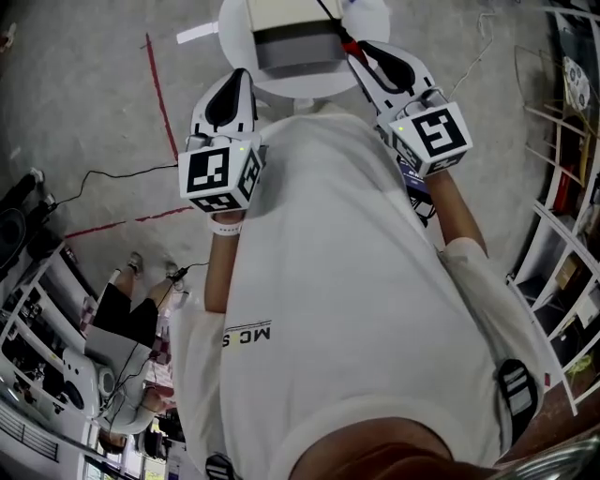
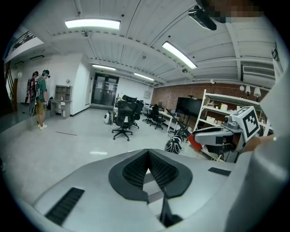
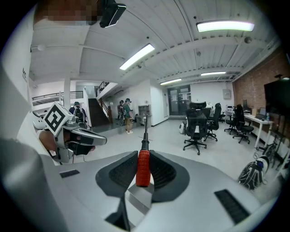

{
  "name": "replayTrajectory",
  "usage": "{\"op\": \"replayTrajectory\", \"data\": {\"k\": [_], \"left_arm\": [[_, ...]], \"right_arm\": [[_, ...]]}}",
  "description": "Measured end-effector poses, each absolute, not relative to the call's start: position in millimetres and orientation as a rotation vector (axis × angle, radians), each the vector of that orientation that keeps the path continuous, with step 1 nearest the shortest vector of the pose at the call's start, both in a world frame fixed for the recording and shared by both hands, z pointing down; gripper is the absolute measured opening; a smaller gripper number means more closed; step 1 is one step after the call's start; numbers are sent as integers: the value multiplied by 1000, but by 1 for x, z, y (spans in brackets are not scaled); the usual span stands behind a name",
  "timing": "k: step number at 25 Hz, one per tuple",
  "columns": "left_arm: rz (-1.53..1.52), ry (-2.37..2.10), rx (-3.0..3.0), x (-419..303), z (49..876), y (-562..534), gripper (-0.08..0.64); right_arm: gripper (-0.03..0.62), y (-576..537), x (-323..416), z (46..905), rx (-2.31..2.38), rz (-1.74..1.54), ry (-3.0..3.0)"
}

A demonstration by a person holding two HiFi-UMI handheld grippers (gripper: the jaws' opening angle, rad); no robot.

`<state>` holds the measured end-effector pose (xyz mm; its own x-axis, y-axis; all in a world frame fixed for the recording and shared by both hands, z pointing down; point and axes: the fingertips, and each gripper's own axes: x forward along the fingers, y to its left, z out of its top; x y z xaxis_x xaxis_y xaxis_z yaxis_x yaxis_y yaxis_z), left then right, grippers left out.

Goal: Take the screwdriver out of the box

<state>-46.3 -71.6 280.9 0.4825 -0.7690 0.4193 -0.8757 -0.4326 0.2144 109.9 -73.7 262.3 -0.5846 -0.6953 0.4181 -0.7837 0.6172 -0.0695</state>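
Observation:
My right gripper [image 3: 143,159] is shut on the screwdriver [image 3: 143,166]. Its red handle is pinched between the black pads and its dark shaft points away into the room. In the head view the right gripper [image 1: 367,54] is held up in front of my chest, with the screwdriver [image 1: 348,41] sticking out over the box [image 1: 294,39]. The box is cream and grey and stands on a small round white table [image 1: 371,17]. My left gripper [image 2: 148,156] is shut with nothing between its pads; in the head view the left gripper [image 1: 240,79] hovers left of the table.
The right gripper [image 2: 223,135] shows at the right of the left gripper view. Office chairs [image 2: 123,118] stand on the grey floor, with shelving [image 2: 226,111] to the right. Red tape lines [image 1: 161,94] and cables [image 1: 112,174] cross the floor. People [image 3: 127,115] stand far off.

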Motion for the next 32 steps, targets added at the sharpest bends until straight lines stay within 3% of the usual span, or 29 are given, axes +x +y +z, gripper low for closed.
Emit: {"op": "replayTrajectory", "data": {"k": [22,25,27,32], "left_arm": [[399,-1293,2375,-14,285,-60,11],[398,-1287,2384,-13,284,-60,11],[398,-1286,2386,-12,284,-61,11],[400,-1293,2367,-8,286,-63,11]], "right_arm": [[133,-62,131,258,1248,356,-2502],[124,-63,130,254,1256,339,-2512],[69,-65,133,250,1289,319,-2517],[69,-80,126,262,1252,186,-2481]]}}
